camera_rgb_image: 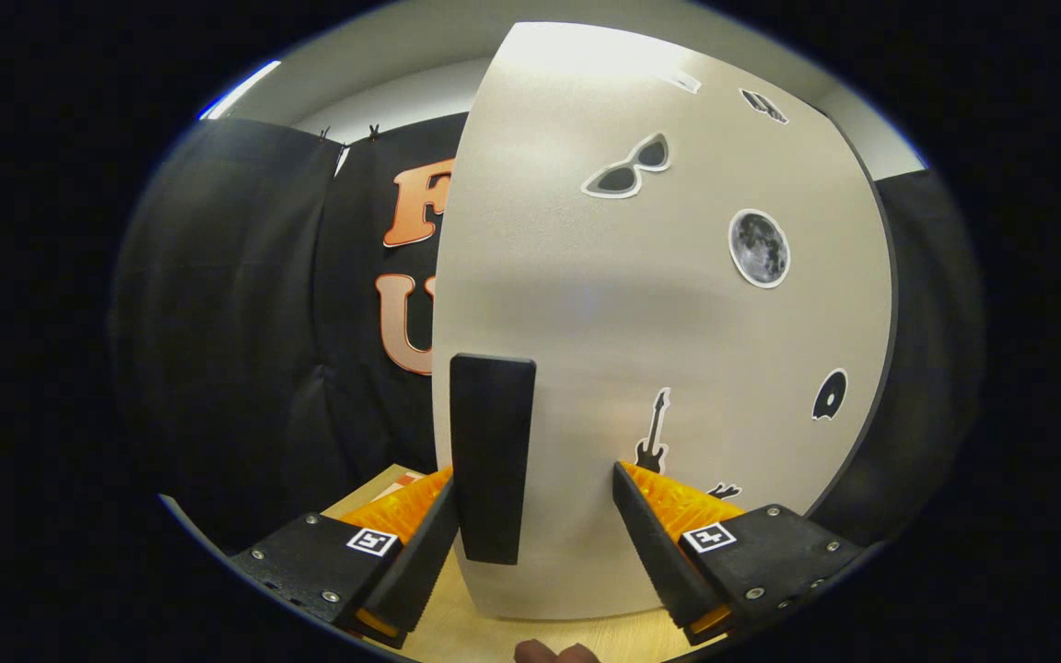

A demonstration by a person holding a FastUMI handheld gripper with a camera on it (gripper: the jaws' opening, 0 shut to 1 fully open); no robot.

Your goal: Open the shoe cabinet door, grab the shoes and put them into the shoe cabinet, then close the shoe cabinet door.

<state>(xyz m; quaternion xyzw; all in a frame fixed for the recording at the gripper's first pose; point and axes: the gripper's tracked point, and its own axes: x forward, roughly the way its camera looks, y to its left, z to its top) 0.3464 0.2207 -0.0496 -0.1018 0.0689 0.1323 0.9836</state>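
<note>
One step at most looks under way: the gripper faces the shoe cabinet door, a pale panel dotted with stickers, and its jaws stand spread, with the door's dark upright handle between them, close against the left finger and well clear of the right. Neither finger visibly presses on the handle, so I judge this the approach to a grasp, either to pull the door open or to push it shut; which of the two cannot be told. The door stands on the light wooden table, its lower edge just ahead of the fingertips, its left edge against the dark booth wall. The cabinet's body and inside are hidden behind the panel, so whether any shoes are stowed is unknown. A small bit of a hand peeks at the table's near edge, mostly cut off.
</note>
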